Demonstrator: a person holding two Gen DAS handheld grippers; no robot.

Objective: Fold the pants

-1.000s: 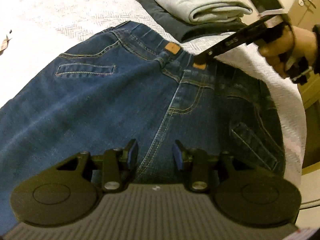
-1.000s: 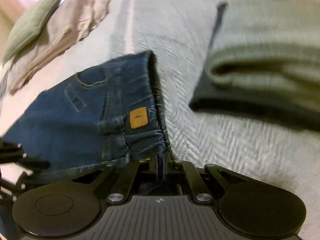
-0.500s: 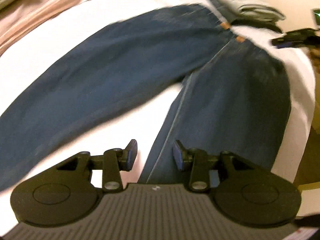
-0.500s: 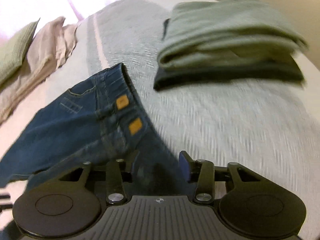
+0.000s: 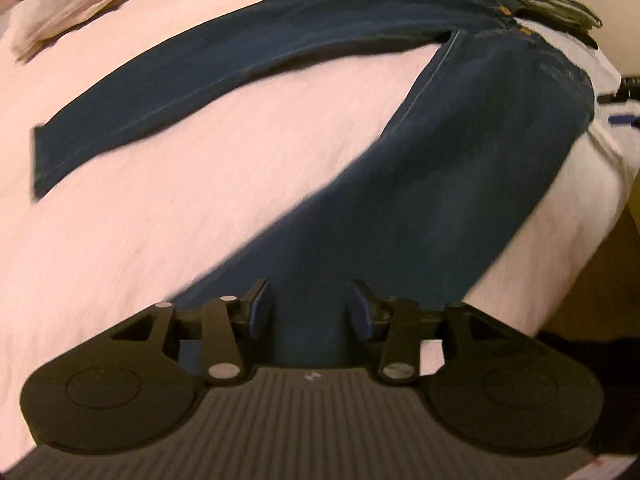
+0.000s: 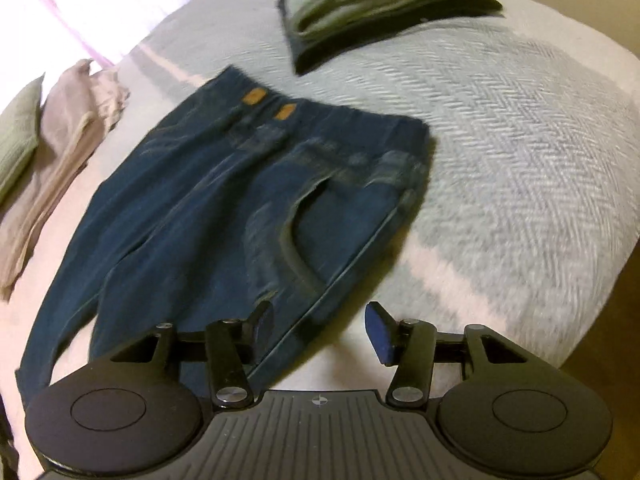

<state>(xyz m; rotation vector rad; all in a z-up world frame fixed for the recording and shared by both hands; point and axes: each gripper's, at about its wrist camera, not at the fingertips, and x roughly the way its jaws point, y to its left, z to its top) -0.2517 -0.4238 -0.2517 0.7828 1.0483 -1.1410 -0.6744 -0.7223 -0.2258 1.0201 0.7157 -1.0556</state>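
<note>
Dark blue jeans [image 5: 460, 152] lie flat on the bed, legs spread in a V, waistband at the far right. My left gripper [image 5: 306, 306] hovers open above the lower part of the near leg, nothing between its fingers. In the right wrist view the jeans [image 6: 224, 204] show their waistband with two tan patches and a front pocket. My right gripper [image 6: 320, 330] is open, its left finger over the jeans' side seam near the hip, its right finger over the bedcover. The other leg's hem [image 5: 44, 160] lies far left.
A folded stack of pale green and dark clothes [image 6: 380, 4] sits beyond the waistband. Beige garments [image 6: 60, 152] and a green pillow [image 6: 16, 136] lie at the left. The bed edge [image 5: 580, 264] drops off to the right. The grey herringbone cover [image 6: 520, 140] spreads right of the jeans.
The right gripper let go of the waistband, opened and pulled back. The left gripper drew away from the seat of the jeans down along the near leg.
</note>
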